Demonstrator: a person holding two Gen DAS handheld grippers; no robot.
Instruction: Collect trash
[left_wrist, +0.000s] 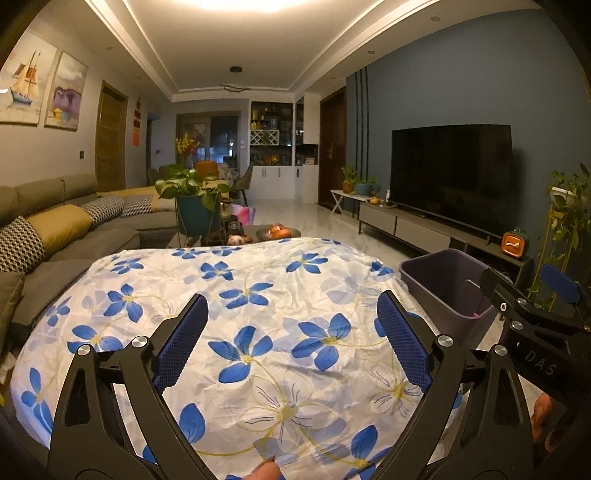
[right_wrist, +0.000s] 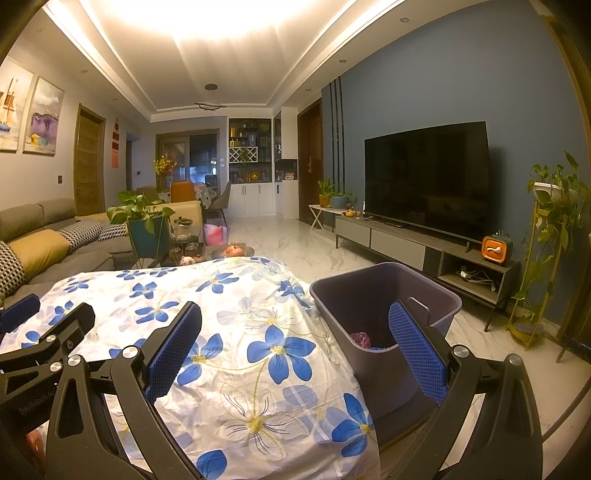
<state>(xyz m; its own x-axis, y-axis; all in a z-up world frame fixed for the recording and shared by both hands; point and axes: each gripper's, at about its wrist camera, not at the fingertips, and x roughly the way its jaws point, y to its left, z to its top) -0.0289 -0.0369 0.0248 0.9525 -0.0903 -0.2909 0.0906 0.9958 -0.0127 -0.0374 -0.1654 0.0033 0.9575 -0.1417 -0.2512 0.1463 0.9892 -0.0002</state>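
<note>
- My right finger (right_wrist: 419, 354) hides part of the bin's (right_wrist: 384, 291) inside; the purple lump (right_wrist: 360, 339) there is too small to name.
- The cloth (right_wrist: 236, 332) hides whatever lies beneath it.
- Lower left, my left gripper (right_wrist: 44, 332) is cut off.

Bin (right_wrist: 384, 291): dark purple-grey plastic, rectangular, open-topped, upright on the pale marble floor just beside the right edge of the flower-print-covered worktop. Contents: one crumpled purplish piece of trash (right_wrist: 360, 338) on its bottom, next to a small blue-dotted item (right_wrist: 378, 348), partly hidden.
</note>
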